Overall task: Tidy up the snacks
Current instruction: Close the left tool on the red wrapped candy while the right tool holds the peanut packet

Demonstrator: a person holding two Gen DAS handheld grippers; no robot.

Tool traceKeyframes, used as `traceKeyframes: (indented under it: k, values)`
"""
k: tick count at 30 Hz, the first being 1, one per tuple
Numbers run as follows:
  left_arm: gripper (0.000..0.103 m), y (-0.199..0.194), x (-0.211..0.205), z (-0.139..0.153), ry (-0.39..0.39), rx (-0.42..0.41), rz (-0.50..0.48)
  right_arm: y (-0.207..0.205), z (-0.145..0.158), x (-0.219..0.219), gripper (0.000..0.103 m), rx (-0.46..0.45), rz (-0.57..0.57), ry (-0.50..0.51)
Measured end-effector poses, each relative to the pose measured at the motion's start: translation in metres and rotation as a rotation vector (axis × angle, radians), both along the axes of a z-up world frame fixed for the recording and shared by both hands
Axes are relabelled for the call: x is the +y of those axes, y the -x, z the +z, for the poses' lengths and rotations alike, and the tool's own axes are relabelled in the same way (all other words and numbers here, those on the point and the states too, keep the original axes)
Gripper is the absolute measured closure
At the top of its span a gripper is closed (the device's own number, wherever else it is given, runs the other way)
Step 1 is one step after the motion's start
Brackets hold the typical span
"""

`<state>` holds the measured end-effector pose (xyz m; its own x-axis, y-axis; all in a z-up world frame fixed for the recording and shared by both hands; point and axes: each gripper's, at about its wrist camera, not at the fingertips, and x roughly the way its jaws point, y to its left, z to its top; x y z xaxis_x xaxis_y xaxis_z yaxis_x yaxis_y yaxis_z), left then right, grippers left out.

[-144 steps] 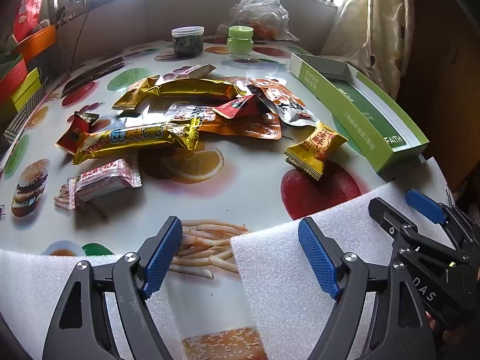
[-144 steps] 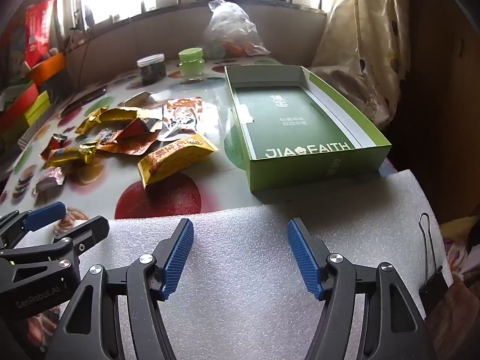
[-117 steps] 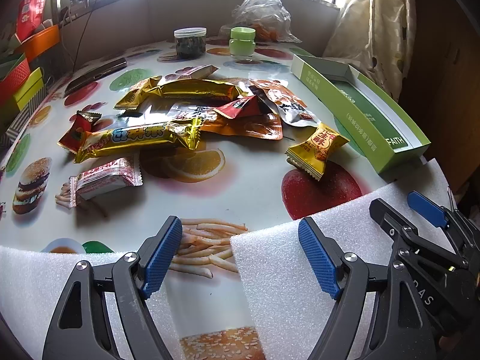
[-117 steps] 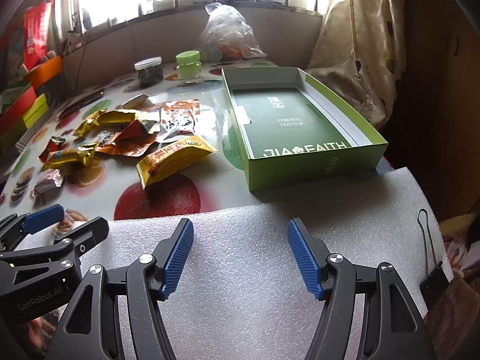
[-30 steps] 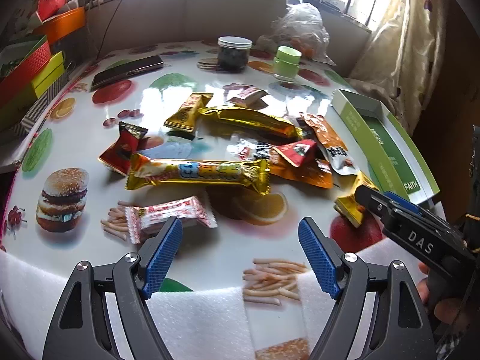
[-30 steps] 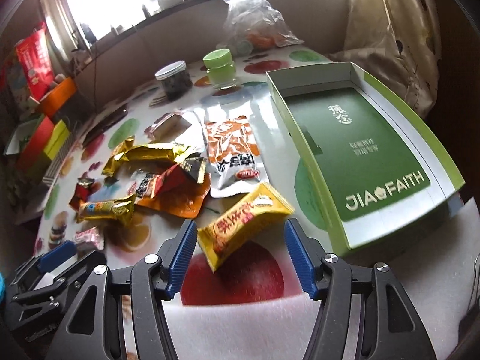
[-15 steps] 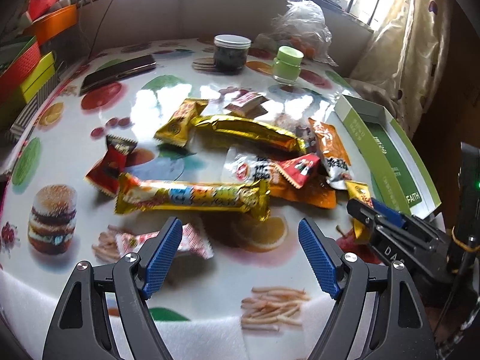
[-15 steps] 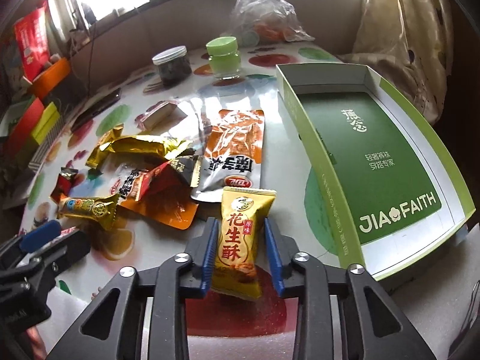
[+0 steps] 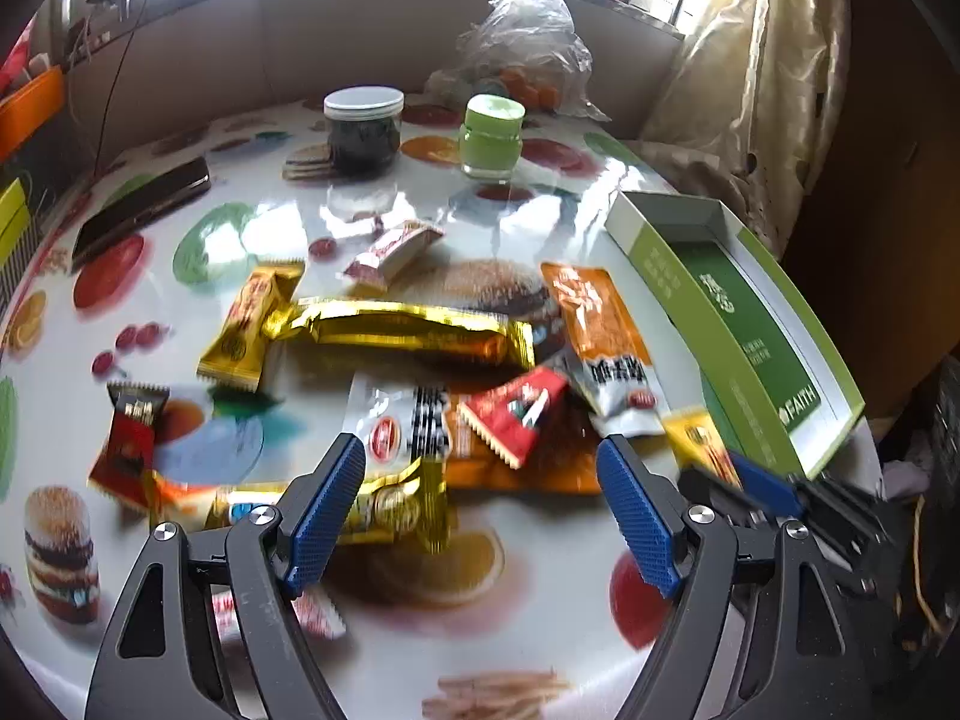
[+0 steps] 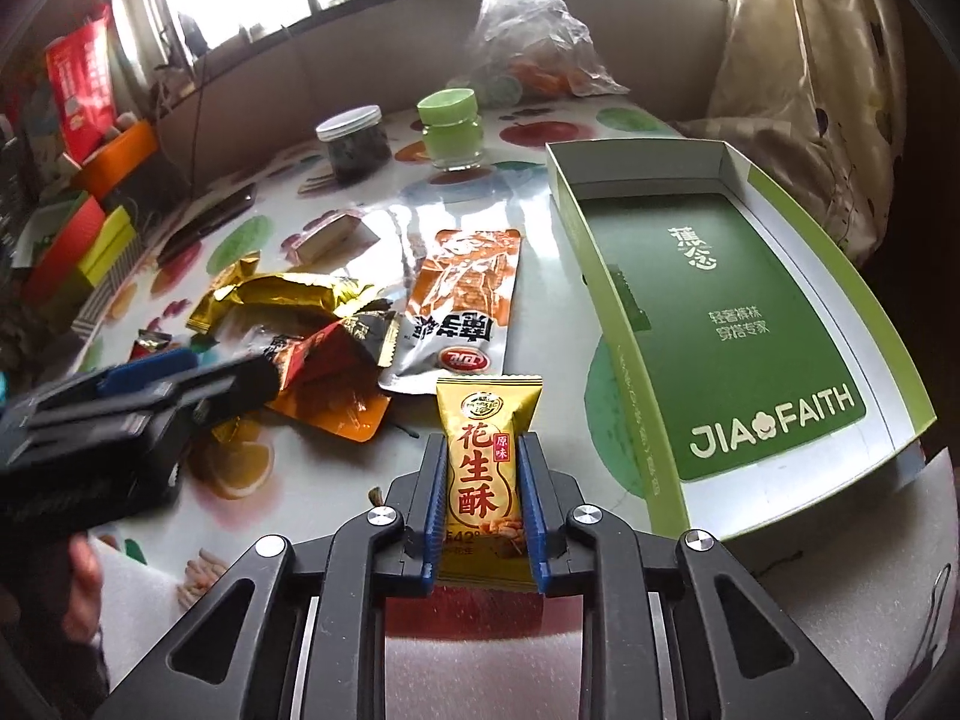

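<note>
The right gripper (image 10: 485,501) has its jaws clamped on a yellow peanut snack packet (image 10: 487,474), which stands upright between the blue pads and is held by its lower half. The packet is just left of the green box (image 10: 624,354), near the box's front corner. This open box lies on the worktop (image 10: 552,300) and nothing is inside it.

The left gripper (image 9: 480,516) has its jaws wide apart and holds nothing. It hangs over the pile of snacks left of the green box (image 9: 708,324). Under its left pad (image 9: 324,510) lies a long golden packet (image 9: 366,504), blurred. Further from it are a red triangular packet (image 9: 513,414), an orange pouch (image 9: 600,336) just beside the box, and another golden bar (image 9: 414,330). Behind the pile stand a dark jar (image 9: 363,129) and a green jar (image 9: 492,135).
</note>
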<state>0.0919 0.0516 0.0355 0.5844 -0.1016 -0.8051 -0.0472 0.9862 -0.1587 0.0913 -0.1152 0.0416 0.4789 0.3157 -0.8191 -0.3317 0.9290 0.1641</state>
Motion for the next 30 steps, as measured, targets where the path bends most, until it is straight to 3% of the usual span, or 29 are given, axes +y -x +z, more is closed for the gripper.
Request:
traceKeyframes:
  k: [12,14,17,19,22,23,27,29,30]
  values:
    - [0.024,-0.034,-0.019,-0.017,-0.041,0.034,-0.100,0.002,0.001,-0.011,0.082,0.011,-0.017,-0.017]
    - [0.033,-0.033,-0.021,-0.017,-0.047,0.030,-0.113,0.002,0.001,-0.012,0.082,0.013,-0.019,-0.019]
    - [0.035,-0.034,-0.021,-0.019,-0.043,0.034,-0.107,0.001,0.000,-0.013,0.082,0.016,-0.020,-0.020]
    - [0.045,-0.035,-0.022,-0.019,-0.042,0.035,-0.106,0.000,-0.001,-0.013,0.082,0.019,-0.020,-0.022]
    - [0.050,-0.035,-0.022,-0.020,-0.059,0.035,-0.104,0.000,-0.002,-0.014,0.082,0.021,-0.018,-0.024]
    - [0.057,-0.035,-0.022,-0.019,-0.062,0.033,-0.104,0.000,-0.002,-0.013,0.082,0.020,-0.018,-0.025]
    - [0.065,-0.036,-0.022,-0.018,-0.054,0.034,-0.110,0.000,-0.001,-0.013,0.082,0.018,-0.016,-0.028]
    - [0.076,-0.036,-0.023,-0.017,-0.054,0.033,-0.115,0.000,-0.001,-0.014,0.082,0.018,-0.017,-0.028]
    - [0.077,-0.035,-0.024,-0.017,-0.054,0.031,-0.119,0.000,-0.001,-0.014,0.082,0.017,-0.019,-0.028]
